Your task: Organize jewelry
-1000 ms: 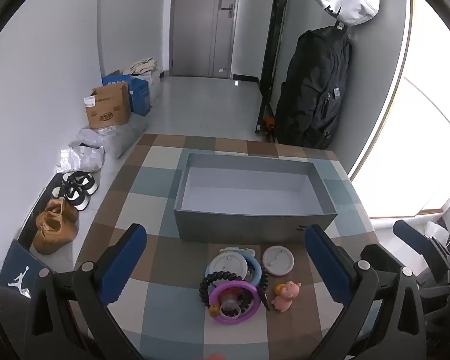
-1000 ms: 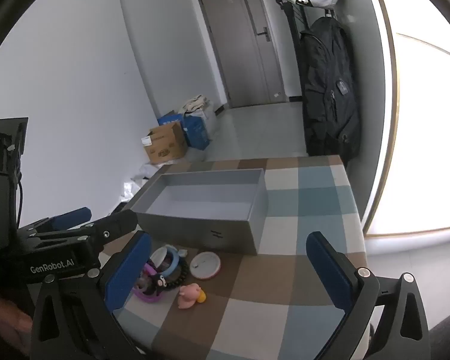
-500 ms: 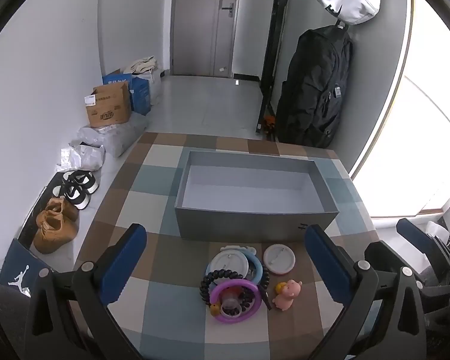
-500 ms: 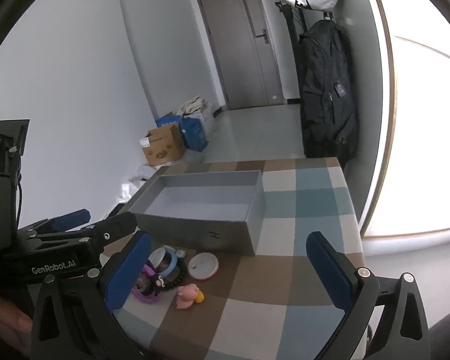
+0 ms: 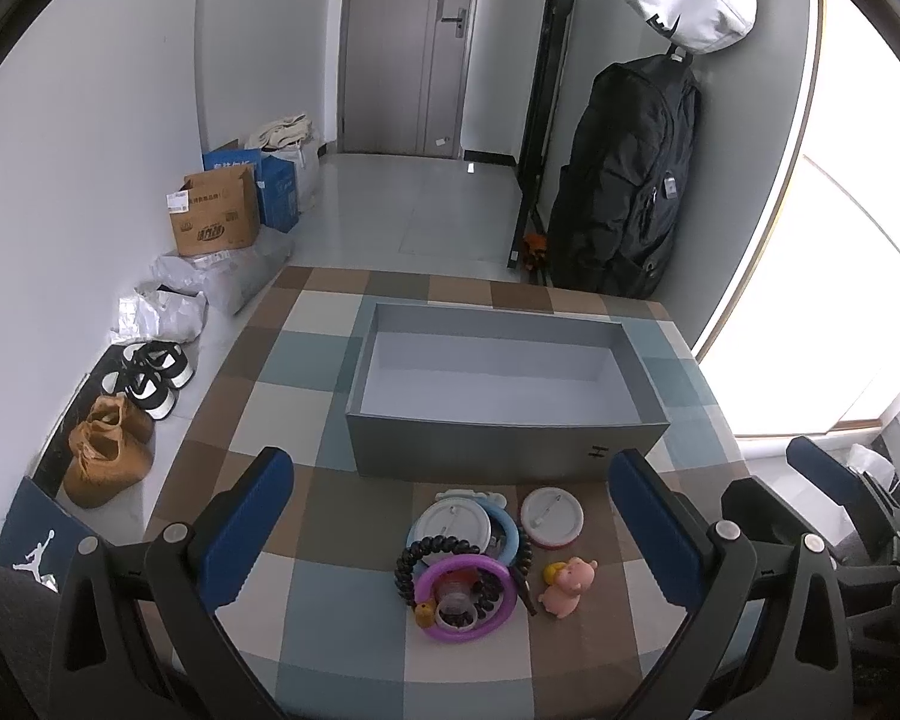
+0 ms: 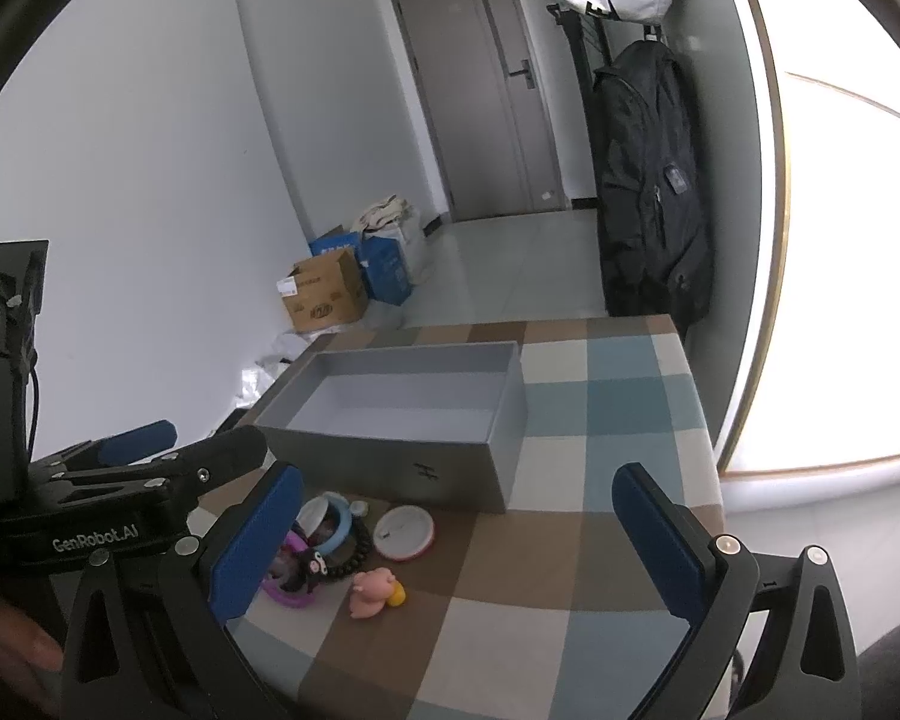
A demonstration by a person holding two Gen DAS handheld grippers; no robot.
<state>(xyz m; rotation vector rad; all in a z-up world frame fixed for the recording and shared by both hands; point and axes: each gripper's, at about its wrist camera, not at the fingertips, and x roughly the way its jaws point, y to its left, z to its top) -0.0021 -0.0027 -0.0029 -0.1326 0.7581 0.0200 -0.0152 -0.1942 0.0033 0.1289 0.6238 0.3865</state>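
Several light, slippery trinkets are heaped on the worktop before the empty box, best pinched by a ring's rim, while both tongs are held released.

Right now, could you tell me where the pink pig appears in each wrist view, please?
Left wrist view: the pink pig is at lower centre-right, right of the purple ring.
Right wrist view: the pig is at lower centre-left, right of that ring.
Shared landmark: the grey box behind it.
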